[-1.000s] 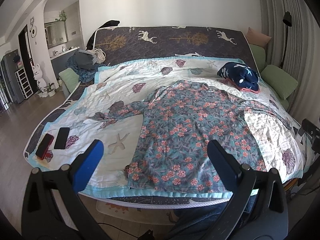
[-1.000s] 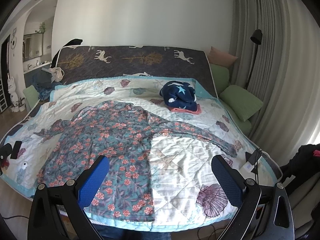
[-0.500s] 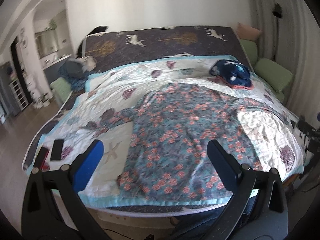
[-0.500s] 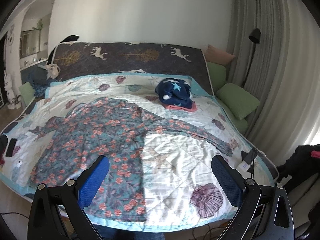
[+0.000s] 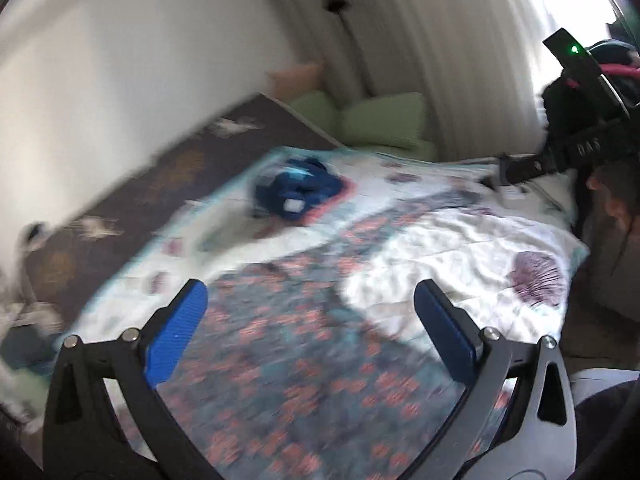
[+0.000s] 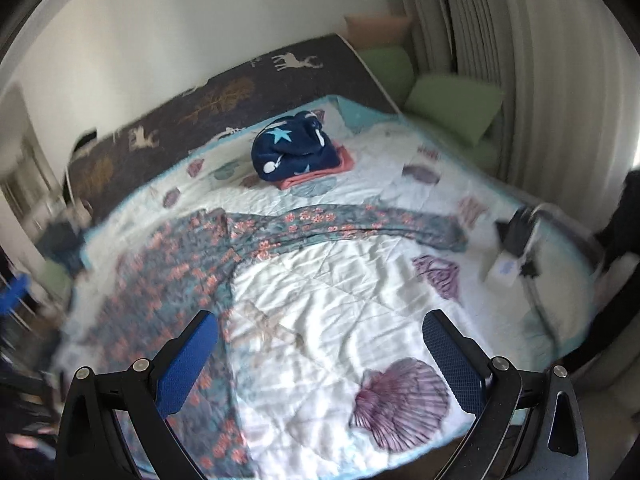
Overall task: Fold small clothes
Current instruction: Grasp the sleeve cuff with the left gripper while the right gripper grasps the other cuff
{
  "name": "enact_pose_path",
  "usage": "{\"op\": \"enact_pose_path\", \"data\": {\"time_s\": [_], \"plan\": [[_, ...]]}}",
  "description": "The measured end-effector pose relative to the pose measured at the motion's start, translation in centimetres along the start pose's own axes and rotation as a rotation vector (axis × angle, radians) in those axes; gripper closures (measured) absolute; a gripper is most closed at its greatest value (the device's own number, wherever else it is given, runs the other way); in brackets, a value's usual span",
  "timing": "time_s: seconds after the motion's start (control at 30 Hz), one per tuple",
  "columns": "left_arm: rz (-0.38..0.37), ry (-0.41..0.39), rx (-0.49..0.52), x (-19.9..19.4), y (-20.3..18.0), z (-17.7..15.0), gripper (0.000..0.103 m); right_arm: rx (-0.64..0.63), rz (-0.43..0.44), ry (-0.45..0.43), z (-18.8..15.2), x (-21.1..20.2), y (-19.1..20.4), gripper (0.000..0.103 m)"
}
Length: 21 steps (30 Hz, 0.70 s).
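Note:
A teal floral long-sleeved garment (image 6: 176,276) lies spread flat on the bed quilt (image 6: 340,292), its right sleeve (image 6: 360,224) stretched toward the bed's right edge. In the blurred left wrist view the same garment (image 5: 304,344) fills the lower middle. My left gripper (image 5: 310,320) hangs open above the garment's body, holding nothing. My right gripper (image 6: 320,348) is open too, above bare quilt just right of the garment. Part of the right gripper's black body (image 5: 580,136) shows at the upper right of the left wrist view.
A folded navy star-print pile on a pink piece (image 6: 296,152) sits near the headboard. Green pillows (image 6: 452,104) lie along the curtain side. A small white device with a cable (image 6: 504,268) rests at the quilt's right edge. A purple shell print (image 6: 400,400) marks the near corner.
Both views have swung right and tilted, with motion blur. The left gripper now looks across the garment toward the curtains. Neither gripper has closed; the garment lies as before.

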<state>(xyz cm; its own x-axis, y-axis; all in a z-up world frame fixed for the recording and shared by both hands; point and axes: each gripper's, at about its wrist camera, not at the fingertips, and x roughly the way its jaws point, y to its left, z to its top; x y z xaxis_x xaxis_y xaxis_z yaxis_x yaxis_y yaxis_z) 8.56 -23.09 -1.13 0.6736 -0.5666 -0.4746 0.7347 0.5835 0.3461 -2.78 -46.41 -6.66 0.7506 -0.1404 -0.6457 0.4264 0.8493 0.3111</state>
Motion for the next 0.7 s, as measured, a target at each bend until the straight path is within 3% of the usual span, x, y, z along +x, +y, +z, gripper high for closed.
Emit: {"op": "enact_pose_path", "data": {"time_s": [0.1,0.27,0.4,0.5,0.63,0.7], "plan": [[-0.149,0.017,0.008,5.3,0.0,1.5,0.000,0.090,-0.007,0.002,1.2,1.8,-2.7,0.000],[-0.337,0.101,0.138,14.3,-1.9,3.2,0.000,0.275,0.046,0.023,2.9,5.9,-8.5,0.000],[-0.349,0.201,0.182,21.4,-3.2,2.5,0.004,0.463,0.191,0.117,4.1,11.8,-13.5,0.000],[-0.400,0.309,0.124,26.1,-3.0,1.5,0.019,0.651,0.289,0.183,4.2,16.2,-17.3,0.000],[-0.397,0.412,0.068,30.1,-2.7,-0.7,0.042,0.775,0.259,0.198,4.6,19.6,-20.4,0.000],[-0.428,0.398,0.041,30.3,-2.5,-1.1,0.042,0.800,0.252,0.205,4.7,20.7,-21.2,0.000]]}}
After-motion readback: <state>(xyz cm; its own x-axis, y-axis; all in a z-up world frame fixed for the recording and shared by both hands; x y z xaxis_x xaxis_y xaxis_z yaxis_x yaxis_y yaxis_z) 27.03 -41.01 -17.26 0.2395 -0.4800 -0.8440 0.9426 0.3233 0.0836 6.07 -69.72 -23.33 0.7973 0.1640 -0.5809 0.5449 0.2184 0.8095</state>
